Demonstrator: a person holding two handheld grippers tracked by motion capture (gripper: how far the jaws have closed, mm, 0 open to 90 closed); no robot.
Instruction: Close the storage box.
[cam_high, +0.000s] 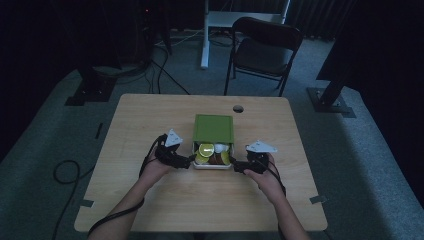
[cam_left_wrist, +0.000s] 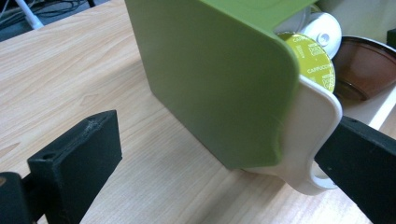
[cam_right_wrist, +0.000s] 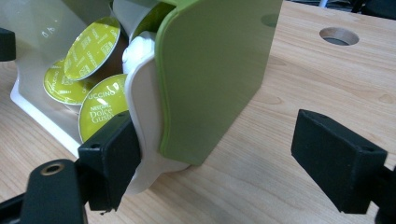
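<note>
**Both hands at the capsule box**

My forearms come in low over the near edge of the table (cam_high: 150, 210), bent slightly inward, so that my hands face each other across the front of the box. My left gripper (cam_high: 186, 161) sits at the box's near left corner, my right gripper (cam_high: 239, 165) at its near right corner, each level with the tabletop.

The left fingers (cam_left_wrist: 74, 158) are square black blocks with a matte, slightly rough face. They stand wide apart: one rests in open air over the wood, the other touches the white drawer (cam_left_wrist: 313, 140) at its rounded front corner. The right fingers (cam_right_wrist: 112, 154) are spread just as wide; one presses against the drawer's other curved white corner, the other hangs clear beside the green wall.

The green box (cam_high: 213, 128) is smooth, matte plastic with rounded edges, standing in the middle of the table. Its glossy white drawer is pulled partway out toward me, holding round coffee capsules (cam_right_wrist: 91, 49) with yellow-green foil lids, plus a brown one and a white one.

The table is pale wood grain, with a round cable hole (cam_high: 238, 108) behind the box. Beyond it stands a dark folding chair (cam_high: 265, 50) on grey carpet.
</note>
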